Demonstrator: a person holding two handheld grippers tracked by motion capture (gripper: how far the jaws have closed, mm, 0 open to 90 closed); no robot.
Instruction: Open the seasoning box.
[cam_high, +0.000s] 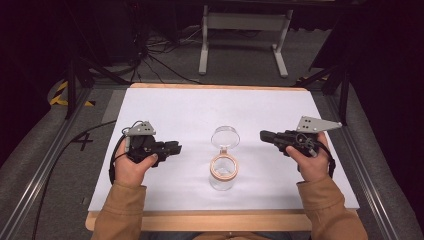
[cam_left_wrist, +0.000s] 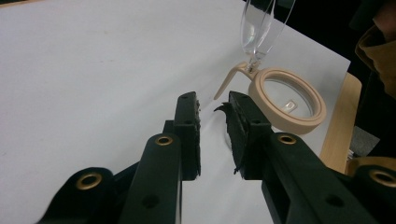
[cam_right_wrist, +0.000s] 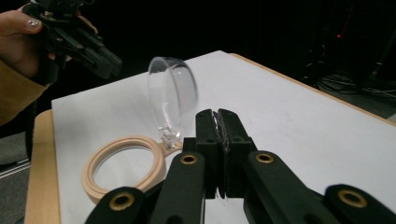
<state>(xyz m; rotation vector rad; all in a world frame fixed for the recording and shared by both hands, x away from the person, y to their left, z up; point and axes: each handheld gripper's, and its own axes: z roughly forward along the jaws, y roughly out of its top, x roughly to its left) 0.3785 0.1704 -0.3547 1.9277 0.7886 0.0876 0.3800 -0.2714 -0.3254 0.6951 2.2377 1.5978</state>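
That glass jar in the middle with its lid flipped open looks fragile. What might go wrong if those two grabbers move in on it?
1. The jar is clear glass and stands free on the white sheet; a sideways push from the left gripper might tip it.
2. The lid stands up on its hinge, so the right gripper, whose jaws are closed, could knock it shut or strain the hinge.
3. Smooth glass may slip between hard jaws.

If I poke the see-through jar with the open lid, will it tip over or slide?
The jar looks like clear glass or plastic, so it is probably stiff, smooth and maybe breakable. Its lid stands open behind the tan rim, so a poke up high might tip it. On the white sheet a low push would likely slide it.
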